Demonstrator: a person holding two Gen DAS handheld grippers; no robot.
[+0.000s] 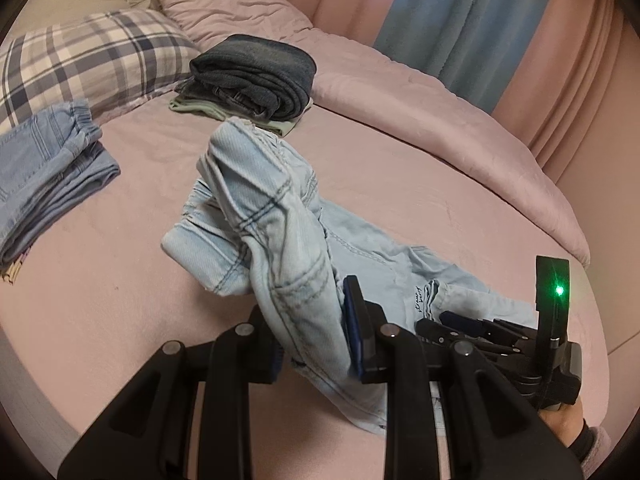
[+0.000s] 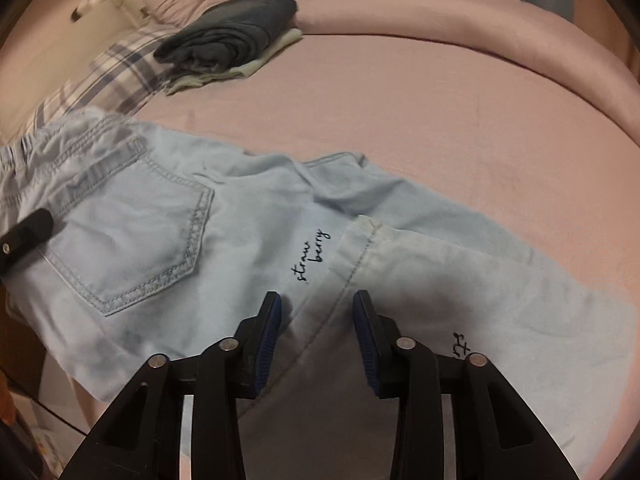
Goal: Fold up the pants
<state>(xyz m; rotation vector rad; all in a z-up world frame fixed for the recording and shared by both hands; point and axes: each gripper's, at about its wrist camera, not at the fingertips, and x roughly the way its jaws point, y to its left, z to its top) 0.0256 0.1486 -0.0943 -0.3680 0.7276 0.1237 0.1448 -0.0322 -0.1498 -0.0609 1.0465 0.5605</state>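
Observation:
Pale blue denim pants [image 1: 280, 240] lie on the pink bed [image 1: 120, 288]. My left gripper [image 1: 316, 332] is shut on a bunched fold of the pants near the waistband and holds it lifted off the bed. In the right wrist view the pants [image 2: 224, 232] lie spread out, with a back pocket at left and "strawberry" lettering at centre. My right gripper [image 2: 316, 316] is open, low over a leg cuff [image 2: 440, 276], with a seam between its fingers. The right gripper also shows in the left wrist view [image 1: 472, 326], at lower right. The left gripper's tip [image 2: 28, 232] shows at the left edge of the right wrist view.
A folded dark jeans stack [image 1: 256, 76] sits on pale green cloth at the back. Folded blue jeans [image 1: 48, 168] lie at left, next to a plaid pillow [image 1: 88, 60]. A rolled pink duvet [image 1: 400, 92] lines the far side, with curtains [image 1: 480, 20] behind.

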